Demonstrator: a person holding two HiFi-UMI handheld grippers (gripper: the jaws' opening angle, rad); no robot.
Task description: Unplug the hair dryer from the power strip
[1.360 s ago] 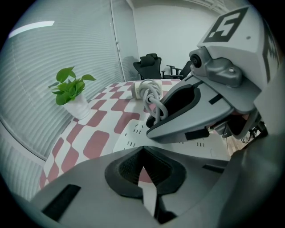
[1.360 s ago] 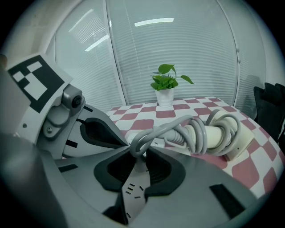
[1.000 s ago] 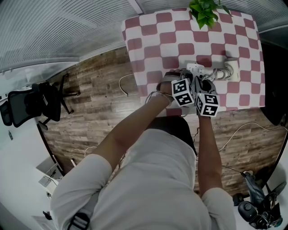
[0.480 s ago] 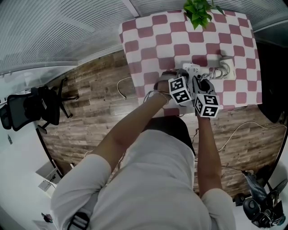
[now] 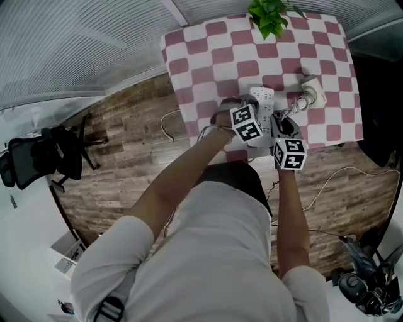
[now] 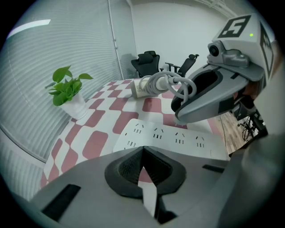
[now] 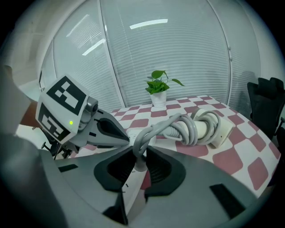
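The white plug on the grey coiled cord is clamped between the right gripper's jaws, above the one white power strip by the pink-checked tabletop's near edge. The left gripper's jaws meet over that strip. One white hair dryer lies toward the right edge.

This looks like an office. The floor is wood-look, and a black swivel chair stands at 9 o'clock in the head view. The left gripper view shows more chairs beyond the table. Slatted blinds line the wall at 11 o'clock. A table in checked cloth at 12 o'clock bears a potted plant. Loose cables trail across the floor at 4 o'clock.
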